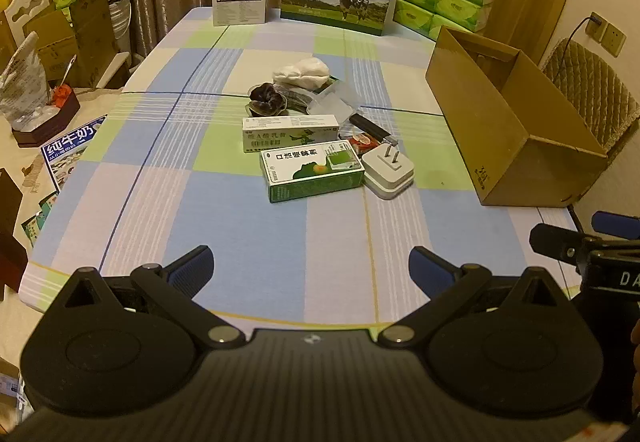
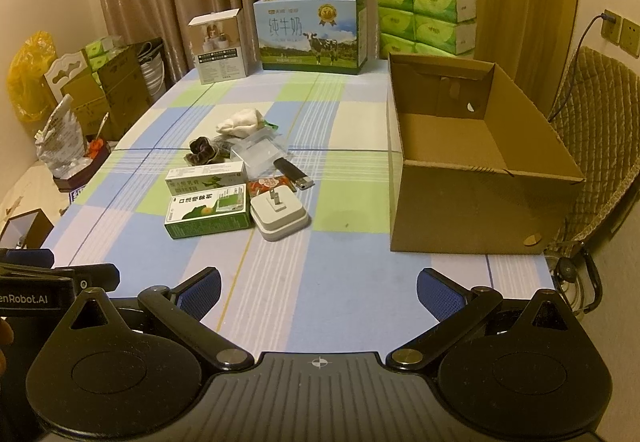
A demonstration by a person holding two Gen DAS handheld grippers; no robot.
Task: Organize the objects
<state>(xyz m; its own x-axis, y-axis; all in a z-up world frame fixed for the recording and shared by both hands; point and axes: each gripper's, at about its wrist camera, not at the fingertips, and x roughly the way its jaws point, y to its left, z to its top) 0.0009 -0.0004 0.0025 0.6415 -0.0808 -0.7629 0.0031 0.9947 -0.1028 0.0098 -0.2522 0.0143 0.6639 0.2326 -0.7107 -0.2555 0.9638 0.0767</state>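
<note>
Both grippers, left gripper [image 1: 310,266] and right gripper [image 2: 319,288], are wide open, holding nothing. The pile of small things [image 2: 240,189] sits at twelve o'clock, the cardboard box [image 2: 472,177] at two.

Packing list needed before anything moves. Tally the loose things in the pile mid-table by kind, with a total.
Medicine cartons: 2 (green carton, white-green carton)
Plug adapters: 1
Lighters: 1
Red snack packets: 1
Clear plastic bags: 1
White cloth bundles: 1
Dark hair ties: 1
Total: 8
</note>
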